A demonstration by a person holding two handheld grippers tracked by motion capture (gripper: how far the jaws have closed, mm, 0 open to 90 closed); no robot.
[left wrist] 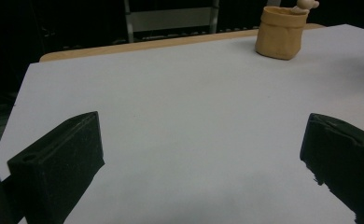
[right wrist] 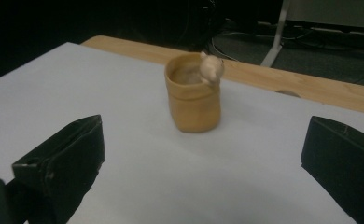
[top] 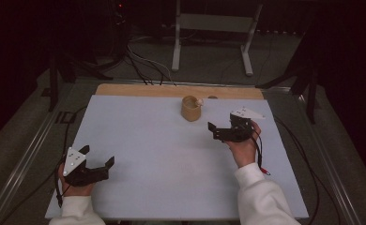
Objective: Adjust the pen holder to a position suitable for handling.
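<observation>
Where the dim floor gives way, a pale worktop (top: 162,154) spreads wide, with a strip of bare wood (top: 139,90) along its far edge. Beyond it on the floor stands a grey metal frame (top: 214,28) among loose cables (top: 143,65).

At the near left corner, the left hand-held gripper (top: 98,160) rests low over the worktop, jaws spread wide with nothing between them. Its own view looks across bare surface to the pot far off. At the right, past the middle, the right hand-held gripper (top: 221,121) is held above the surface, jaws likewise wide apart and empty, pointing left.

A small tan pot (top: 190,108) stands upright near the far edge, just left of the right hand-held gripper and apart from it. Something small, pale and rounded (right wrist: 211,68) sits at its rim; what it is I cannot tell.
</observation>
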